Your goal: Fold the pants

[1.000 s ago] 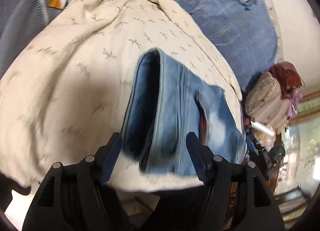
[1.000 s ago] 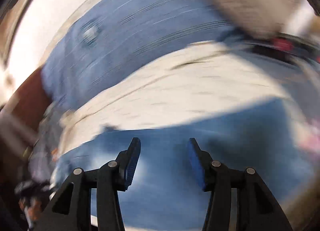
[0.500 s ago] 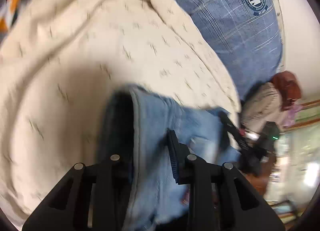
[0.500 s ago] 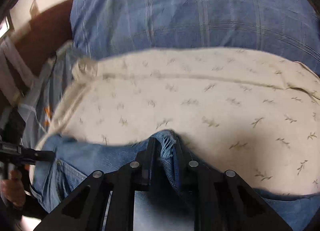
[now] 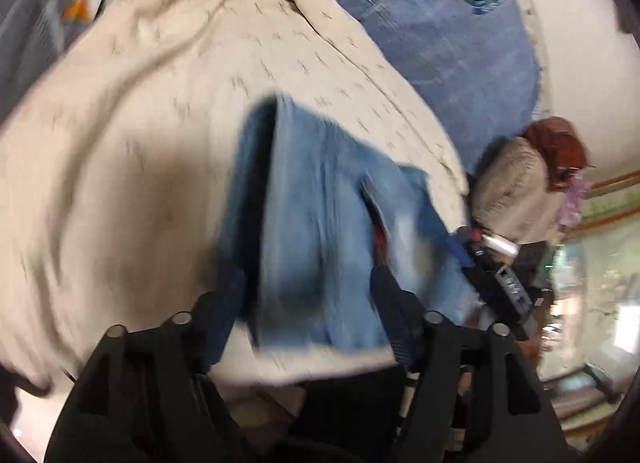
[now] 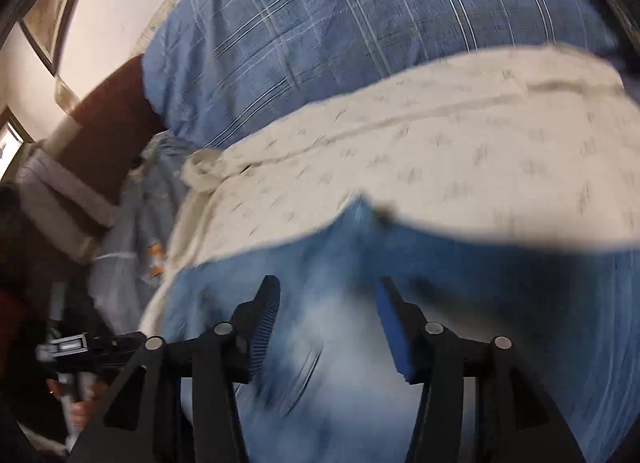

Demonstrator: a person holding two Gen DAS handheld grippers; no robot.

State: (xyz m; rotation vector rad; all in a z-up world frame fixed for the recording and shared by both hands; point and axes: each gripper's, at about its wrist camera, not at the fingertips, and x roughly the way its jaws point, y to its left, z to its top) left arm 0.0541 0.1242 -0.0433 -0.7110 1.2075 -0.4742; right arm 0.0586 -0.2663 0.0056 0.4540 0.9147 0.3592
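Jeans (image 5: 320, 231): lay folded in a narrow stack on the cream bedspread (image 5: 160, 123), near its front edge, with the blue plaid pillow (image 6: 360, 43) beyond. Half a second before, you had both tools pinched on denim, the right on a frayed hem. Your left hand-held gripper (image 5: 308, 311) had just been opening and stood with jaws apart, straddling the near end of the stack without pressing it. Your right hand-held gripper (image 6: 326, 323) had likewise just been opening, jaws apart over the faded denim, nothing clamped. Release suggested that a fold had been laid down; further folds or smoothing probably remained.
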